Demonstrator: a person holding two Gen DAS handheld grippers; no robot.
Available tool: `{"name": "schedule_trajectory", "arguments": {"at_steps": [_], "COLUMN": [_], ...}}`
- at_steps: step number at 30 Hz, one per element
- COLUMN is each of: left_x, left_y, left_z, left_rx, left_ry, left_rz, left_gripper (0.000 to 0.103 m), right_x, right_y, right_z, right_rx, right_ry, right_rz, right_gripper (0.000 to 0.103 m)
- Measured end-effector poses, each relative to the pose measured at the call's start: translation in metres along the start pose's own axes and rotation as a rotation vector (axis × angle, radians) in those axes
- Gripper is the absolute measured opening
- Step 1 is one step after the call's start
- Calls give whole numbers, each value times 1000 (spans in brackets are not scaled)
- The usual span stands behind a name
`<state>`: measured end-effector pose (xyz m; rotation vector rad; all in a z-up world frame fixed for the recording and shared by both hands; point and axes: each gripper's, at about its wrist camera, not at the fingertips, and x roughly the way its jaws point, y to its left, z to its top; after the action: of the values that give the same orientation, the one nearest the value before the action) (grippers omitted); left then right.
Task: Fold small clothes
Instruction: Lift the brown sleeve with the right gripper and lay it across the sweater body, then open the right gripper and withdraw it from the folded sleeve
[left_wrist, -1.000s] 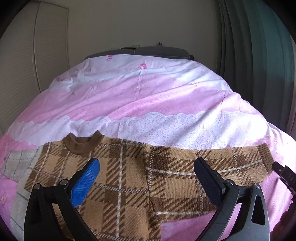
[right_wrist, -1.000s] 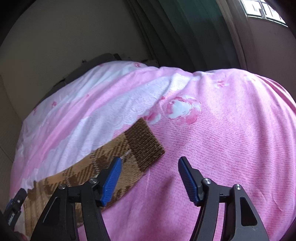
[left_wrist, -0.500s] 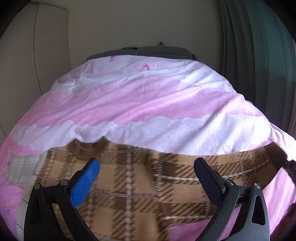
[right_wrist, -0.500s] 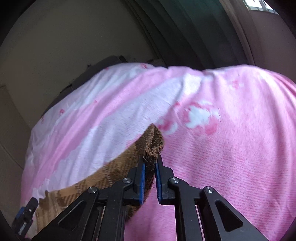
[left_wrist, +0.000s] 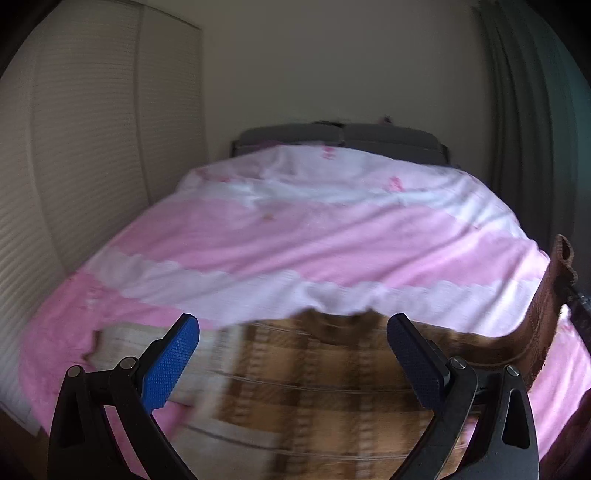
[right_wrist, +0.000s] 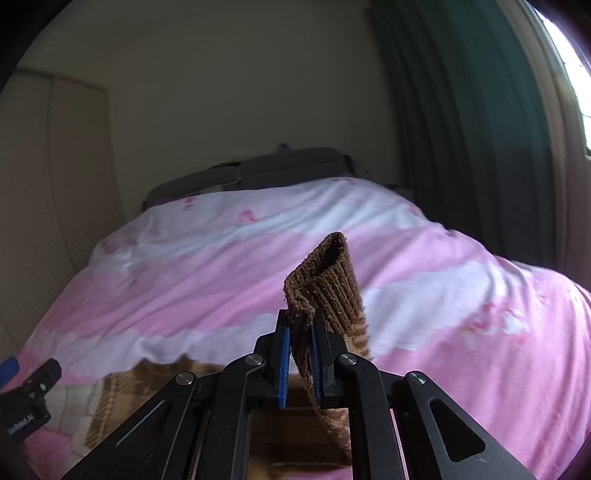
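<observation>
A small brown plaid sweater lies on the pink-and-white duvet, blurred in the left wrist view. My left gripper hovers over its body, jaws wide open with nothing between the blue pads. My right gripper is shut on the ribbed brown cuff of the sweater's right sleeve, which stands up above the pads. In the left wrist view that sleeve rises off the bed at the right edge. The sweater body trails low and left in the right wrist view, next to the left gripper's frame.
A dark grey headboard sits at the far end of the bed. Pale wardrobe doors stand along the left side. A green curtain hangs on the right, with a bright window beyond it.
The right gripper closed on the sleeve cuff and lifted it off the duvet. Both grippers rose and drew back, so more of the bed and wall shows. The left gripper stayed open.
</observation>
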<state>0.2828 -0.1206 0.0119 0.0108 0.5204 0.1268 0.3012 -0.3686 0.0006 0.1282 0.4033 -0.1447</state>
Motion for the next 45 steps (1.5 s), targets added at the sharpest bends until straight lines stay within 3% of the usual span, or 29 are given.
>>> {"name": "schedule_trajectory", "arguments": {"at_steps": [7, 13, 21, 26, 29, 31, 34, 35, 41, 45], "left_x": [3, 23, 45, 46, 44, 42, 39, 39, 47, 61], "left_y": [90, 135, 150, 149, 146, 142, 134, 130, 90, 54], "left_z": [-6, -25, -44, -49, -48, -47, -46, -45, -54, -66], "left_rx": [-49, -73, -87, -81, -67, -56, -47, -42, -19, -1], "left_ry": [21, 83, 141, 150, 146, 143, 134, 132, 146, 171], "left_rz": [89, 125, 115, 109, 112, 108, 94, 84, -21, -112], "left_gripper": [103, 103, 103, 103, 103, 103, 103, 103, 103, 103], "right_x": [24, 71, 88, 88, 86, 82, 65, 52, -2, -15], "right_y": [138, 220, 245, 257, 267, 264, 248, 237, 150, 84], "right_z": [-52, -124, -166, -171, -174, -172, -165, -160, -140, -135], "right_rx": [-200, -358, -394, -405, -434, -417, -382, -372, -277, -190], "right_ry": [80, 253, 363, 363, 357, 348, 298, 259, 144, 155], "right_rz": [111, 124, 155, 233, 226, 224, 209, 194, 43, -66], "right_gripper": [11, 11, 11, 12, 14, 19, 48, 52, 59, 62]}}
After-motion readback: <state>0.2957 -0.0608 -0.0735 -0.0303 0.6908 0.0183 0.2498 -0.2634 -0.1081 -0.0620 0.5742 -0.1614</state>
